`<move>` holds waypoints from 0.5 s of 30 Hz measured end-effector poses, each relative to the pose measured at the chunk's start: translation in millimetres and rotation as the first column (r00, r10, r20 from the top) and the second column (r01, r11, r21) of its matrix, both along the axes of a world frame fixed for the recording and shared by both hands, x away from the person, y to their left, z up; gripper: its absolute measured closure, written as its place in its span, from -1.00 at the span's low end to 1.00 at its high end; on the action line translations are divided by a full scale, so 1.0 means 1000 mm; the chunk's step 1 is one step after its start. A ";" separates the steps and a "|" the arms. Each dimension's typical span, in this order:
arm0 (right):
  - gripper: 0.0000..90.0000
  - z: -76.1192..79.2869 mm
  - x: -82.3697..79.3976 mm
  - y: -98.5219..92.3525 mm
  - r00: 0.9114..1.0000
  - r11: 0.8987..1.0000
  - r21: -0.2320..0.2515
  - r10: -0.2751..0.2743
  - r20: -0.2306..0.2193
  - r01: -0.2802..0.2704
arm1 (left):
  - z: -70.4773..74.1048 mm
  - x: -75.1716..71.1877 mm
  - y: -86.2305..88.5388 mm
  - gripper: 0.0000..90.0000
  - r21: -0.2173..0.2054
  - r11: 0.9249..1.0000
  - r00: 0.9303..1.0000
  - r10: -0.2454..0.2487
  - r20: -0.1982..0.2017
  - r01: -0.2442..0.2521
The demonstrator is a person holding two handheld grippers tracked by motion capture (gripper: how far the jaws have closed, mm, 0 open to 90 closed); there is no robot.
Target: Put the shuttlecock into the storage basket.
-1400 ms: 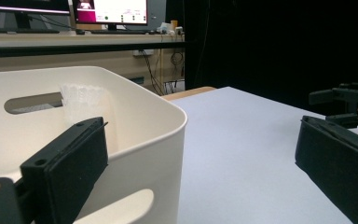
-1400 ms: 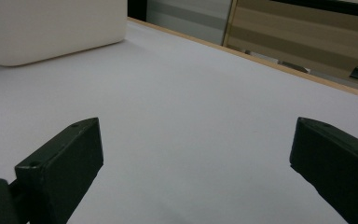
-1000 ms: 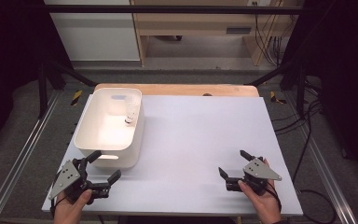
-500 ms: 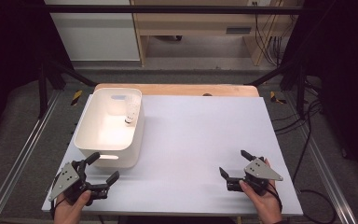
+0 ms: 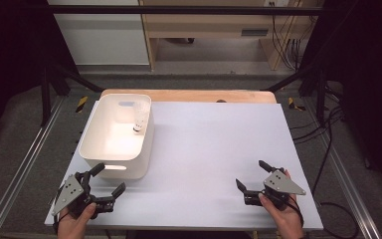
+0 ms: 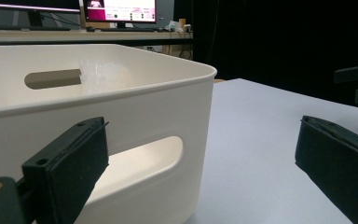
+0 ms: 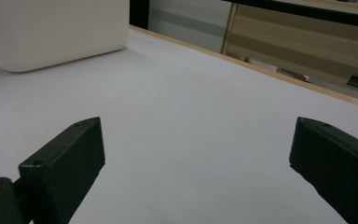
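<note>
LEFT: my left gripper [image 5: 105, 182] had drawn back slightly toward the near table edge, jaws wide, empty | RIGHT: right gripper [image 5: 256, 177] unchanged, jaws wide | OBJECT: white rectangular plastic bin [image 5: 95, 146] just ahead of left gripper, small translucent shuttlecock-like item [image 5: 139, 122] inside | STATUS: I judged no grasp begun.

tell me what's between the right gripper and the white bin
Nothing: in the high view, only bare white table top runs from the right gripper to the white bin. The right gripper view shows the same bare stretch.
</note>
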State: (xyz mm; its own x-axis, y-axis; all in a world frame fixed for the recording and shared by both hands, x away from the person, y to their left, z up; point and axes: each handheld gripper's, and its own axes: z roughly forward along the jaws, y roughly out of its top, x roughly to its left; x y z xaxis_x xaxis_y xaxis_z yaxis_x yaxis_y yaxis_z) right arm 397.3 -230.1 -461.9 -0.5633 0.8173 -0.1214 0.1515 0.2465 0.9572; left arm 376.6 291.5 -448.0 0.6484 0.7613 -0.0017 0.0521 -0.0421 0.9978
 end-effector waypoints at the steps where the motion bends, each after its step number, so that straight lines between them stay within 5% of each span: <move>1: -0.92 0.000 -0.001 0.000 1.000 1.000 0.001 0.002 0.001 -0.002 | 0.000 0.000 0.001 -0.95 0.001 1.000 1.000 0.000 0.003 0.000; 15: -0.92 0.002 -0.008 -0.007 1.000 1.000 0.014 0.007 0.016 -0.008 | -0.006 0.000 0.008 -0.95 0.007 1.000 0.999 0.007 0.032 -0.007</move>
State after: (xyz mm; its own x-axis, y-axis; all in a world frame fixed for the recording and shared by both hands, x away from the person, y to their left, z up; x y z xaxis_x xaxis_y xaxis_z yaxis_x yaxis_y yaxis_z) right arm 389.3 -237.5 -460.3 -0.5675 0.8147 -0.1193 0.1340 0.2343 0.9629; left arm 377.0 299.2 -454.0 0.6424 0.7660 0.0243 0.0201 -0.0485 0.9986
